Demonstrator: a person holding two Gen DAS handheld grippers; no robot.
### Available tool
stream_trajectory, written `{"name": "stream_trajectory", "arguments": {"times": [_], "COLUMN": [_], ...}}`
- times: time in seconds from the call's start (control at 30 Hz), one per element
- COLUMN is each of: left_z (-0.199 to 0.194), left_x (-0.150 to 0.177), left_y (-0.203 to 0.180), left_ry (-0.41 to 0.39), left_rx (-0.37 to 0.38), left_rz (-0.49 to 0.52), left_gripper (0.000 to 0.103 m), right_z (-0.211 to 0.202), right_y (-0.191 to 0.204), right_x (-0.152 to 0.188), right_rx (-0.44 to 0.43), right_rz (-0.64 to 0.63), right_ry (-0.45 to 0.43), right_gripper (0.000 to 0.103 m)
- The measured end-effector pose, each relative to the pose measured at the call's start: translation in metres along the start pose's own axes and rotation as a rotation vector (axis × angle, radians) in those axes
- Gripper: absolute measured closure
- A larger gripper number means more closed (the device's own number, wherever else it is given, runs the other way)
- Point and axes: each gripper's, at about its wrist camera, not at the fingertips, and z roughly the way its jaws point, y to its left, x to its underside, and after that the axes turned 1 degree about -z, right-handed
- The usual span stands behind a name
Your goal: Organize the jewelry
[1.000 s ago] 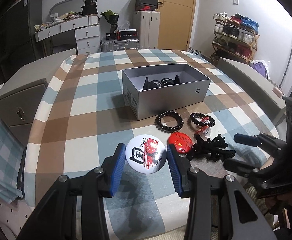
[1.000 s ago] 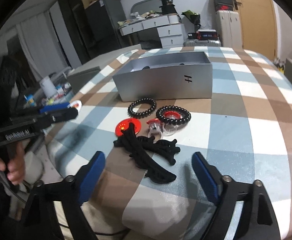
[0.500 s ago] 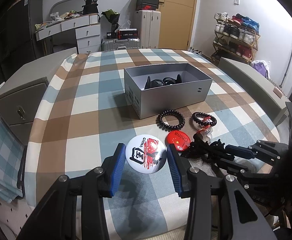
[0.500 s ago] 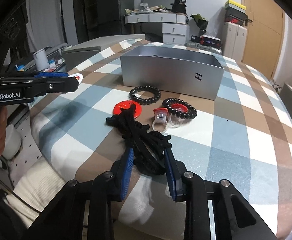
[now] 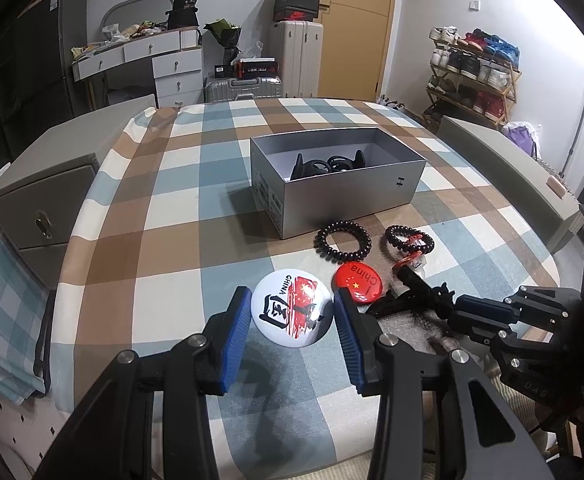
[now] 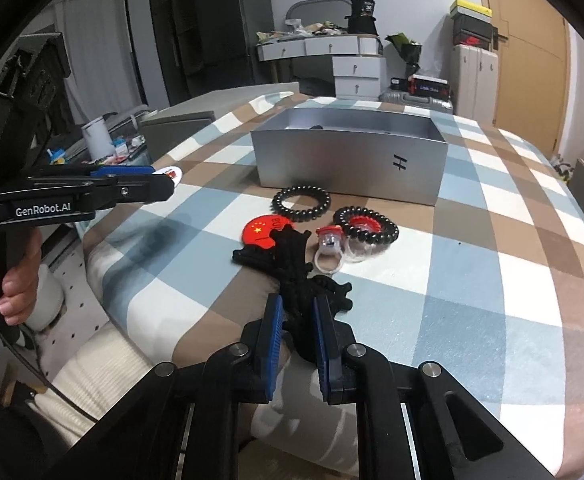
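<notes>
black hair claw: on checked bench | right hand-held gripper: jaws closing, pads against it | left hand-held gripper: clamps white badge

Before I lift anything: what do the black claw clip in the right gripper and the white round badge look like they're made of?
Black claw clip: matte, toothed, rigid-looking, probably plastic. White badge: glossy domed face with glare, likely a laminated tin or plastic button; backing unseen.
</notes>
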Motion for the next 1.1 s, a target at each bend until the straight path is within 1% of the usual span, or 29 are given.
{"name": "stream_trajectory", "arguments": {"times": [0.1,0.17,0.23,0.27,0.37,0.43,0.5,0.57,0.6,0.63,0.7,0.8,0.9,1.0,1.03,1.1], "left_z": [0.0,-0.001,0.0,0.0,0.0,0.0,0.001,0.001,0.001,0.001,0.001,0.002,0.004,0.005,0.005,0.005], "left_x": [0.0,0.0,0.0,0.0,0.0,0.0,0.001,0.001,0.001,0.002,0.002,0.004,0.005,0.005,0.005,0.005], "left_y": [0.0,0.0,0.001,0.001,0.001,0.001,0.0,0.0,0.001,0.001,0.001,0.002,0.003,0.003,0.003,0.002], "left_ry": [-0.001,-0.003,-0.004,-0.003,0.001,0.003,0.005,0.008,0.009,0.011,0.013,0.018,0.023,0.026,0.026,0.025], "left_rx": [-0.002,-0.005,-0.004,-0.004,-0.003,0.002,0.002,0.002,0.002,0.003,0.003,0.002,0.003,0.006,0.007,0.007], "left_rz": [-0.002,-0.005,-0.008,-0.007,-0.006,-0.008,-0.007,-0.007,-0.01,-0.013,-0.017,-0.02,-0.023,-0.026,-0.024,-0.024], "left_gripper": [0.067,0.067,0.067,0.067,0.067,0.067,0.067,0.067,0.067,0.067,0.067,0.067,0.067,0.067,0.067,0.067], "right_z": [-0.002,-0.006,-0.01,-0.011,-0.006,-0.005,-0.008,-0.009,-0.006,-0.003,0.003,0.01,0.014,0.019,0.022,0.025], "right_y": [0.001,0.0,-0.002,-0.004,0.0,0.001,0.004,0.005,0.004,0.004,0.003,0.006,0.015,0.027,0.031,0.035], "right_x": [-0.001,-0.002,-0.005,-0.007,-0.007,-0.006,-0.006,-0.008,-0.008,-0.008,-0.009,-0.009,-0.01,-0.011,-0.01,-0.008], "right_rx": [-0.015,-0.035,-0.045,-0.035,-0.026,-0.063,-0.055,-0.064,-0.057,-0.052,-0.061,-0.059,-0.019,0.054,0.075,0.116], "right_rz": [0.003,0.011,0.025,0.032,0.018,0.022,0.01,0.001,-0.001,0.0,0.001,-0.02,-0.075,-0.153,-0.179,-0.215], "right_ry": [-0.009,-0.028,-0.044,-0.05,-0.027,-0.017,-0.039,-0.047,-0.039,-0.029,-0.01,0.021,0.032,0.049,0.067,0.074], "right_gripper": [0.089,0.103,0.103,0.103,0.103,0.103,0.1,0.1,0.096,0.087,0.081,0.081,0.081,0.083,0.084,0.09]}}
